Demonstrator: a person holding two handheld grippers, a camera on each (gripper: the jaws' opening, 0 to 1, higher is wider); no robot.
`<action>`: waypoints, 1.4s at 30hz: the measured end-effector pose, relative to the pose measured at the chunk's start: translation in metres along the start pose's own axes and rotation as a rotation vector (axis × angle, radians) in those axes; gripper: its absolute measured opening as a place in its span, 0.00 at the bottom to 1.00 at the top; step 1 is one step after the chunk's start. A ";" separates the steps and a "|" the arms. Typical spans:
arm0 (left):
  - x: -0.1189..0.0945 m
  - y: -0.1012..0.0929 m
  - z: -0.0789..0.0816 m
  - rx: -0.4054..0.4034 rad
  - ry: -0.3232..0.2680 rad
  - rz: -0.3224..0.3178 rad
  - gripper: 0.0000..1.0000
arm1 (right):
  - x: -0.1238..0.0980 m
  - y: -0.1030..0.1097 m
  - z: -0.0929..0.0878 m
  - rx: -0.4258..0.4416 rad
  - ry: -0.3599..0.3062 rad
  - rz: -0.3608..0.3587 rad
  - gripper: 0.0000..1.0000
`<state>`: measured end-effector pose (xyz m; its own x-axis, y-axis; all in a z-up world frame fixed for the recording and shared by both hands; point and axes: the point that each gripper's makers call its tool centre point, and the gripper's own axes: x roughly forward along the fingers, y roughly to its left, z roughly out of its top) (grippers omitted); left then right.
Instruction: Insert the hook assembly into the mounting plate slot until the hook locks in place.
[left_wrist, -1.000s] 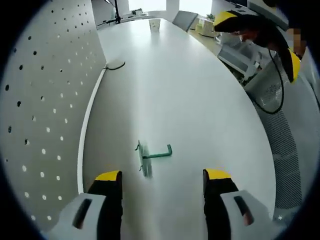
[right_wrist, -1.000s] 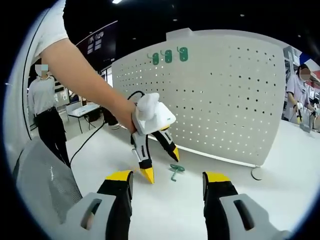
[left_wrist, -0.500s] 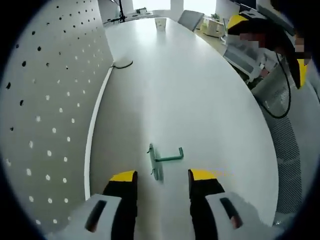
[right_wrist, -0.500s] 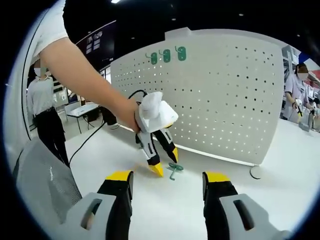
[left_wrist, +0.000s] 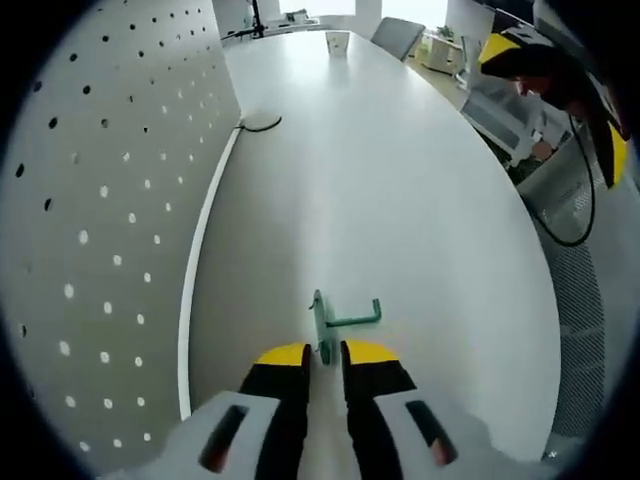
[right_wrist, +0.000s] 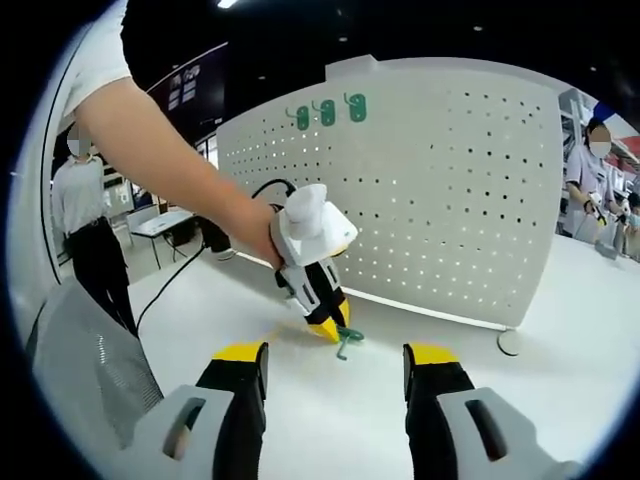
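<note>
Left gripper (left_wrist: 325, 353) clamped on green hook assembly (left_wrist: 340, 324) on white table (left_wrist: 400, 210), beside pegboard (right_wrist: 440, 190), right gripper (right_wrist: 335, 355) spread apart

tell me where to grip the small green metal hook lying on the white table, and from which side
Take the green metal hook by its flat back plate, from above, jaws across the plate's thin faces. The plate stands on edge on the white table while the prong juts sideways, so this probably leaves the prong free. The left gripper sits there, nearly closed.
</note>
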<state>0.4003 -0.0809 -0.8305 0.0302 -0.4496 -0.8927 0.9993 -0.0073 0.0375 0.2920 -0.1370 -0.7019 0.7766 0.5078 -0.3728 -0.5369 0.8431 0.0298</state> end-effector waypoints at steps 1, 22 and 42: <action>0.000 0.000 0.000 0.001 0.000 0.002 0.11 | 0.000 0.000 0.000 0.000 0.000 0.000 0.53; 0.001 0.003 0.001 0.014 -0.003 0.034 0.03 | 0.000 0.000 0.001 -0.010 -0.003 -0.002 0.56; -0.009 0.001 0.013 0.021 -0.139 0.073 0.01 | 0.001 -0.001 0.002 0.000 -0.013 -0.002 0.56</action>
<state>0.4006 -0.0889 -0.8164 0.0980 -0.5686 -0.8168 0.9938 0.0119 0.1110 0.2936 -0.1369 -0.7005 0.7822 0.5081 -0.3606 -0.5352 0.8442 0.0286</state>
